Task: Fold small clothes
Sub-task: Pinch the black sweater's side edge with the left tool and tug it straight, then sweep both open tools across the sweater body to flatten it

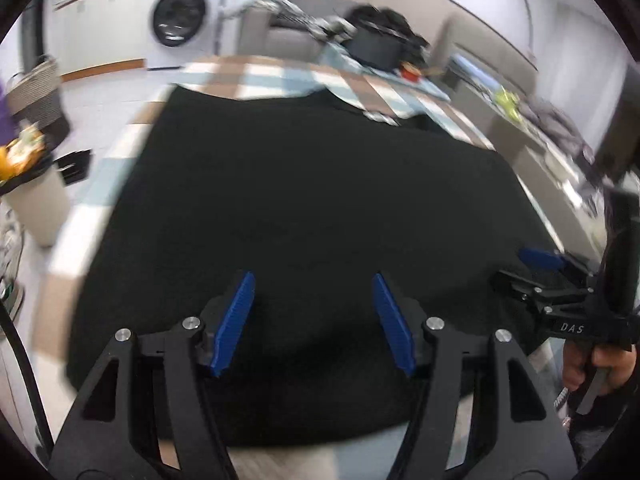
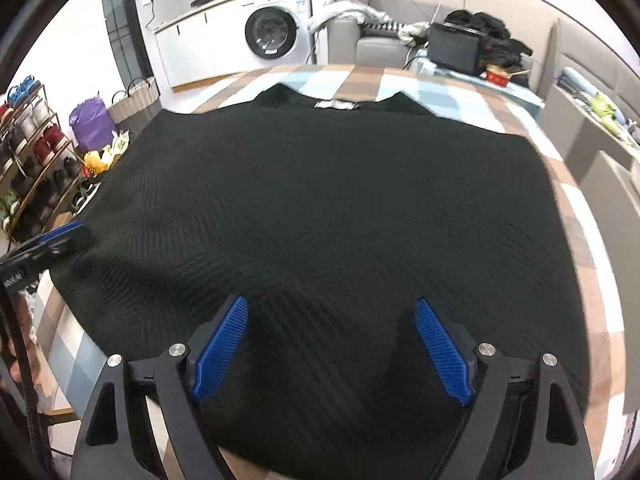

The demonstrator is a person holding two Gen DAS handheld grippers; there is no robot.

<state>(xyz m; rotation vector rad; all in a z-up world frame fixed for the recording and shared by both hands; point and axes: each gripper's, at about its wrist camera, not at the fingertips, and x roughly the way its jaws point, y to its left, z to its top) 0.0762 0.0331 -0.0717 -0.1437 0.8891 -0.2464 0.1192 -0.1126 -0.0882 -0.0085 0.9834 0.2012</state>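
A black ribbed garment (image 1: 312, 184) (image 2: 320, 208) lies spread flat on the checked tablecloth (image 1: 280, 76) (image 2: 360, 80), its collar with a white label (image 2: 335, 105) at the far side. My left gripper (image 1: 314, 280) hovers over the garment's near hem, open, with only flat cloth under the blue pads. In the right wrist view the left gripper (image 2: 60, 236) shows at the garment's left edge. My right gripper (image 2: 330, 304) stands wide open above the near hem, holding nothing. From the left wrist view the right gripper (image 1: 540, 268) appears at the garment's right side, a hand on its handle.
At the table's far end sit a black case (image 2: 454, 50), dark clothes and a red box (image 2: 498, 76). Behind are a washing machine (image 2: 276, 32) and a grey sofa (image 2: 376, 46). On the left floor stand a shoe rack (image 2: 32, 152), a woven basket (image 2: 134, 102) and a purple bag (image 2: 90, 122).
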